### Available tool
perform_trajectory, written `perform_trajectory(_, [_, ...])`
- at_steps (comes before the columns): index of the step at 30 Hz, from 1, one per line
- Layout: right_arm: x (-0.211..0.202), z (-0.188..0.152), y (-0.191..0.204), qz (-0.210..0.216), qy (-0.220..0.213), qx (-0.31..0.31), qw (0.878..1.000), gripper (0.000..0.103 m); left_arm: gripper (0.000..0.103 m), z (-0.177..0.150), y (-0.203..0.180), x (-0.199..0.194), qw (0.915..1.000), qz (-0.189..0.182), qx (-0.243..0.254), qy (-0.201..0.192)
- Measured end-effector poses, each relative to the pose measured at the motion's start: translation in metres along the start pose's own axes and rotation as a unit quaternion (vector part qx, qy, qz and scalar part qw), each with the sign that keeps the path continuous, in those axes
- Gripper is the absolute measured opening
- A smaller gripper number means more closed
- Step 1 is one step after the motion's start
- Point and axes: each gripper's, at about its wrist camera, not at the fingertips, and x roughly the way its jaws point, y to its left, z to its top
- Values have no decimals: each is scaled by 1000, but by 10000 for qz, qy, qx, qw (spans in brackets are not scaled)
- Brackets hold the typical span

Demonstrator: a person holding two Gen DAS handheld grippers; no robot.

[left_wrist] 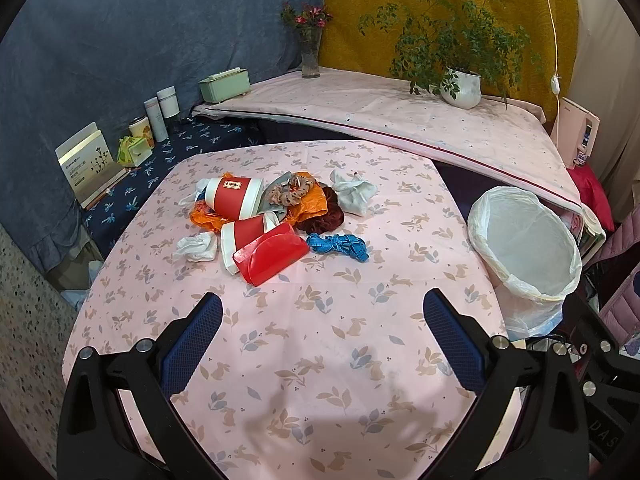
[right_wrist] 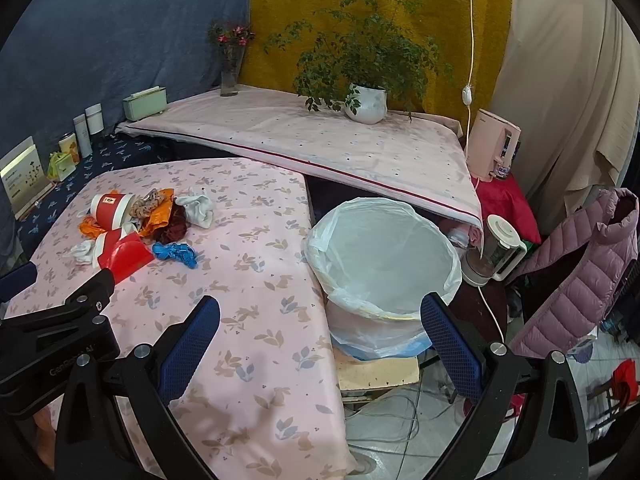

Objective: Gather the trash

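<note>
While both spread wide and empty, left tool (left_wrist: pixel 322 312) above table (left_wrist: pixel 304 360), right tool (right_wrist: pixel 320 316) near bin (right_wrist: pixel 384 248).

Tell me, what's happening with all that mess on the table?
A person holds two grippers to clear up trash. Both the left gripper and the right gripper are open and empty. The trash pile lies untouched on the table: red cups, tissues, wrappers. The lined bin beside the table looks empty.

Matt printed cloth covers the worktop (left_wrist: pixel 320 360). The red folder (left_wrist: pixel 272 254) looks glossy plastic, the cups (left_wrist: pixel 234 196) smooth paper, the tissues (left_wrist: pixel 196 246) crumpled. A thin translucent plastic liner (right_wrist: pixel 384 248) lines the bin.
</note>
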Motion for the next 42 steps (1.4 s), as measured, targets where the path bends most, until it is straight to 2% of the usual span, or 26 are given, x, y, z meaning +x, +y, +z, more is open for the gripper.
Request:
perform_trajectory(29, [4, 0, -2, -131, -93, 101, 9998, 96, 96, 1, 0, 1, 10000, -28, 4, 3])
perform_trajectory(42, [8, 5, 4, -244, -140, 138, 9995, 96, 96, 14, 5, 18, 9999, -141, 3, -26])
